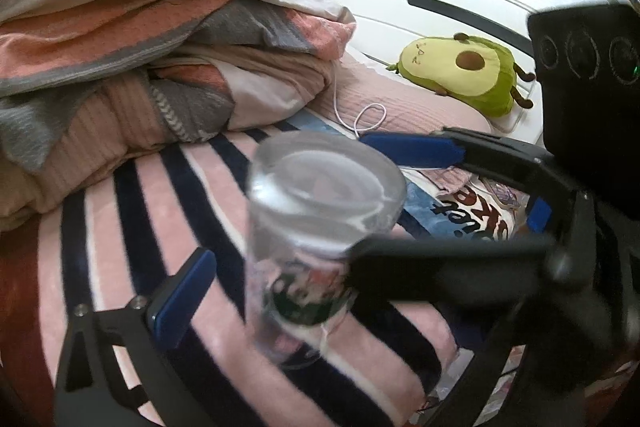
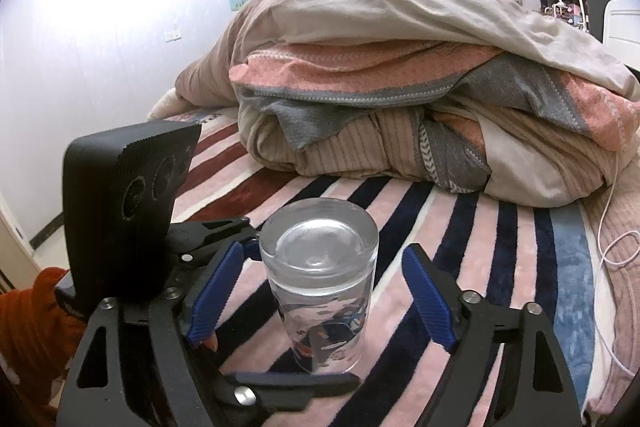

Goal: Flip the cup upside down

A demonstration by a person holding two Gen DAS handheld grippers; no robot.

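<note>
right gripper (image 2: 320,301) jaws apart, astride cup, not touching | clear printed glass cup (image 2: 320,279) standing base-up (looks flipped already), axis vertical, on striped pink-navy blanket (image 2: 420,203) | left gripper (image 1: 280,259) open, opposite side | folded bedding pile (image 2: 400,75) behind

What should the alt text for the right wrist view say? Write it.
A clear glass cup stands upside down, thick base up, on a pink-and-navy striped blanket, between the open blue-padded fingers of the right gripper. The left gripper reaches in from the left, and piled bedding lies behind.
</note>
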